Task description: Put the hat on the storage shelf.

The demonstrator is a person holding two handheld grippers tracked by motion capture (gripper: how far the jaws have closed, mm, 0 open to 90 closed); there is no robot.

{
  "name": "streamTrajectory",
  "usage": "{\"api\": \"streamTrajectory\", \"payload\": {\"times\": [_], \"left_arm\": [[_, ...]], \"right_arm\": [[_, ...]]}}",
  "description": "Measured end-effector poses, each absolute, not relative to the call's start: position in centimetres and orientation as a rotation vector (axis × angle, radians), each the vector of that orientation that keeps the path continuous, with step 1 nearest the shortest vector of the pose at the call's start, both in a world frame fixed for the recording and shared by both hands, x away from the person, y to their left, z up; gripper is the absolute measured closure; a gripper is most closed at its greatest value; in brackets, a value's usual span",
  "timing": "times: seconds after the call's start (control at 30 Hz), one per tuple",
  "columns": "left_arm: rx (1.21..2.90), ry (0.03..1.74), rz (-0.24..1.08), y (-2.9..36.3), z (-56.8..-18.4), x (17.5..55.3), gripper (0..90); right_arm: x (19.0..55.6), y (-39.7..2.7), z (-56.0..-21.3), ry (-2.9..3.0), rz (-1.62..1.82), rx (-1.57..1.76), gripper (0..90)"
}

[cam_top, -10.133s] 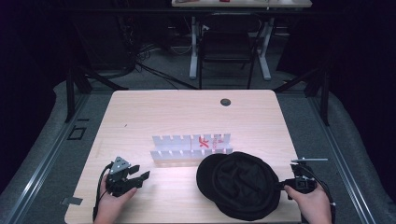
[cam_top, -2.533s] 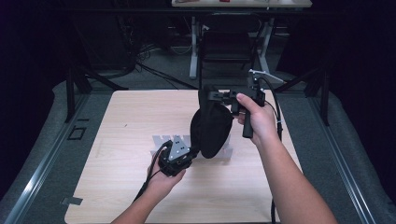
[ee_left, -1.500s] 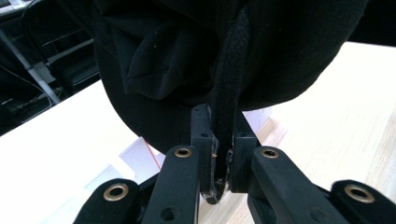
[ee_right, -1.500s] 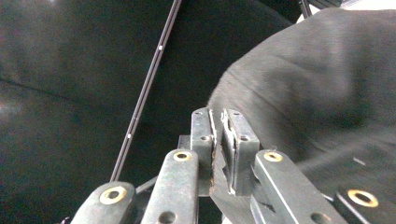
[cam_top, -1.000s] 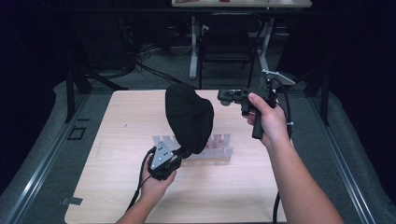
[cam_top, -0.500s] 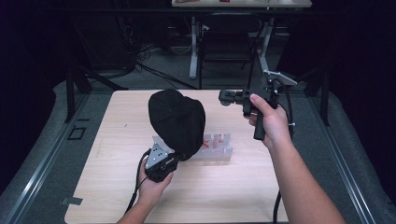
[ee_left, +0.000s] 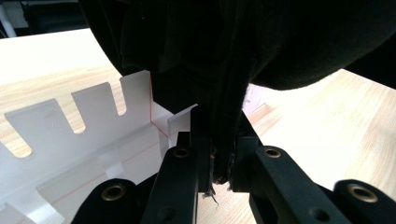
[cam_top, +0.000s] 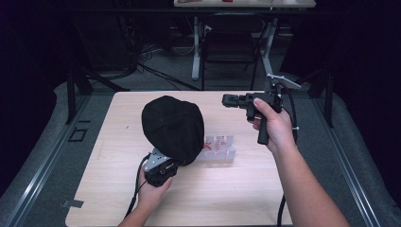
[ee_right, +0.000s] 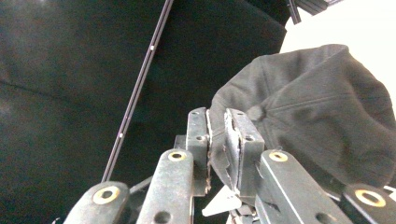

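Black cloth fills my left grip: my left gripper (ee_left: 219, 154) pinches a fold of the soft black fabric cap (cam_top: 174, 127) tight between its pads, and the cap stands up from it, domed, over the middle of the pale wooden tabletop (cam_top: 113, 189). Just behind and under the cap lies a low white slotted plastic rack (cam_top: 222, 150) with thin red marks; the cap's lower edge hangs over the rack's left end, and in my left gripper view the rack's notched wall rises close beside my jaws.

My right gripper (cam_top: 231, 100) is held level in the air above the table's far right part, well apart from the cap. Its jaws have just been opening, a narrow gap shows between the pads, and nothing is pinched there; the cap lies beyond them in my right gripper view.

Bare wood is free to the left of the cap and along the near edge, between my forearms. Past the far edge stand white desk legs and a dark chair (cam_top: 229, 49) on a grey floor strewn with cables, the room dim around them.
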State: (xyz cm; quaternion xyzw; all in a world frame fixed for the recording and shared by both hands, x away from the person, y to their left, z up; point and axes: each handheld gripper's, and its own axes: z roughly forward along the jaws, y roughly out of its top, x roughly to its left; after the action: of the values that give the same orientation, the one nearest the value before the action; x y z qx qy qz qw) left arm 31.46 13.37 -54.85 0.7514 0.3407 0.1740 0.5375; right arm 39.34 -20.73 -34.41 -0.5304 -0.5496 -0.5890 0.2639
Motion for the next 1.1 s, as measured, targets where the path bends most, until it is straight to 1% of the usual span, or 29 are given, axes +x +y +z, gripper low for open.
{"api": "streamTrajectory", "payload": {"times": [0.03,0.1,0.17,0.3,0.33,0.37,0.53,0.6,0.7,0.73,0.9,1.1], "left_arm": [[1.76,0.83,0.435,13.3,-55.0,31.4,83.7],[1.765,0.828,0.403,13.5,-55.1,31.5,83.2],[1.75,0.84,0.422,13.4,-55.1,31.4,83.0],[1.753,0.845,0.423,13.4,-55.1,31.4,82.5],[1.761,0.835,0.404,13.5,-55.1,31.5,82.5],[1.751,0.848,0.424,13.5,-55.1,31.4,82.3],[1.753,0.852,0.429,13.5,-55.1,31.4,81.2],[1.776,0.844,0.41,13.7,-55.0,31.4,80.2],[1.764,0.868,0.443,13.7,-54.9,31.3,76.8],[1.784,0.86,0.417,13.9,-54.8,31.3,76.0],[1.78,0.875,0.405,14.4,-54.4,31.2,69.7],[1.768,0.899,0.398,15.3,-53.6,30.9,59.0]], "right_arm": [[39.3,-20.8,-34.5,-1.484,-1.592,-1.435,79.2],[39.3,-21.0,-34.6,-1.483,-1.591,-1.436,78.6],[39.3,-21.1,-34.8,-1.487,-1.589,-1.439,78.3],[39.2,-21.4,-34.9,-1.49,-1.59,-1.451,78.2],[39.1,-21.4,-34.9,-1.495,-1.59,-1.456,78.2],[39.1,-21.5,-34.9,-1.493,-1.592,-1.458,78.2],[38.9,-21.5,-34.8,-1.507,-1.592,-1.453,77.7],[38.8,-21.4,-34.8,-1.513,-1.591,-1.457,77.1],[38.7,-21.3,-34.7,-1.525,-1.596,-1.464,76.7],[38.7,-21.3,-34.7,-1.532,-1.596,-1.468,76.5],[38.5,-21.3,-34.7,-1.58,-1.587,-1.495,75.6],[37.8,-21.2,-34.7,-1.692,-1.562,-1.547,74.4]]}}
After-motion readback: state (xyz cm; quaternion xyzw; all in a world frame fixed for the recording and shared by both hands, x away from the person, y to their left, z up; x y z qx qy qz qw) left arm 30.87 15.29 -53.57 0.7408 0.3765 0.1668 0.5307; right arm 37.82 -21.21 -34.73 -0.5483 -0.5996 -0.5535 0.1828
